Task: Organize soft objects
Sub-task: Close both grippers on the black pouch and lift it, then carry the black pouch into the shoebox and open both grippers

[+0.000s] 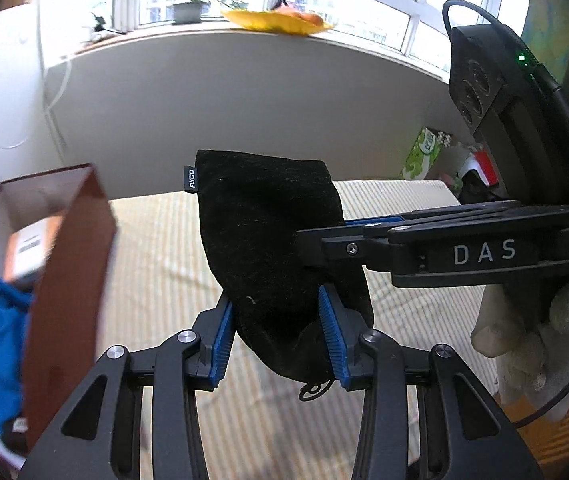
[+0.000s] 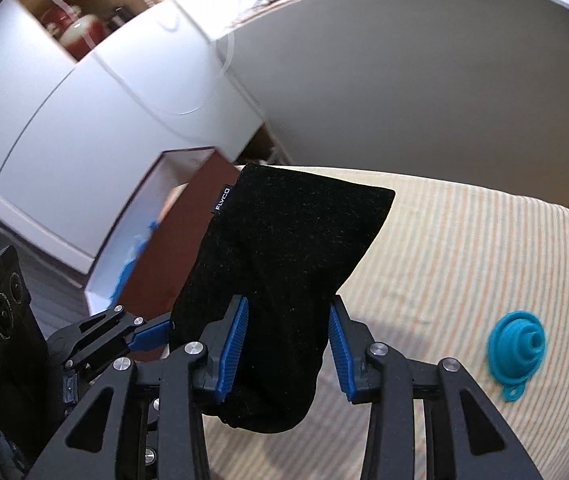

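Observation:
A black felt pouch with a small FLYCO tag is held up above the striped table. My left gripper is shut on its lower part, both blue pads pressing the cloth. My right gripper is shut on the same pouch; it reaches in from the right in the left wrist view. A brown open box stands at the left with blue cloth and a small white box inside; it also shows in the right wrist view.
A teal collapsible funnel lies on the striped tablecloth at the right. A gloved hand holds the right gripper. A green tissue box sits behind the table. White cabinets stand at the left.

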Demonstrator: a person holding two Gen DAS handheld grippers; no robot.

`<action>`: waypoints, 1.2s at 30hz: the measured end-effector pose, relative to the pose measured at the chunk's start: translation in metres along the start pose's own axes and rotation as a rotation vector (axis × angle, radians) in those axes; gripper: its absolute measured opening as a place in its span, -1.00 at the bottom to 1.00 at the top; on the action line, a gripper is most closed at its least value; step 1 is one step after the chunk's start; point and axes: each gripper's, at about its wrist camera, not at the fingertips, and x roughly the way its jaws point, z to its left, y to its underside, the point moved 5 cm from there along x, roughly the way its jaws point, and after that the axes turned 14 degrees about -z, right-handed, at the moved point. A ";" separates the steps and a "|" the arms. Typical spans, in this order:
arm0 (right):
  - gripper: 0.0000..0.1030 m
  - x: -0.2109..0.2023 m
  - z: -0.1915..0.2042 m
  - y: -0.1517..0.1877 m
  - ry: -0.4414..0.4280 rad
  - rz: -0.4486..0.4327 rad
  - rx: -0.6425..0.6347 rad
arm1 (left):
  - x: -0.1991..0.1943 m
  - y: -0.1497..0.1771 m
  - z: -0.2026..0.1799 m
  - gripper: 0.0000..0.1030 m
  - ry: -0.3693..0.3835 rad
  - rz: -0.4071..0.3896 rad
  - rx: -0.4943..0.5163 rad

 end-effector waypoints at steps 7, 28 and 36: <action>-0.29 0.017 0.069 0.006 -0.066 0.017 -0.059 | -0.047 0.008 0.040 -0.25 -0.057 -0.033 -0.026; -0.29 0.108 0.245 0.002 -0.227 0.056 -0.225 | -0.142 0.009 0.195 -0.25 -0.275 -0.130 -0.187; -0.15 0.108 0.235 0.002 -0.167 0.020 -0.307 | -0.122 0.024 0.215 -0.24 -0.343 -0.087 -0.191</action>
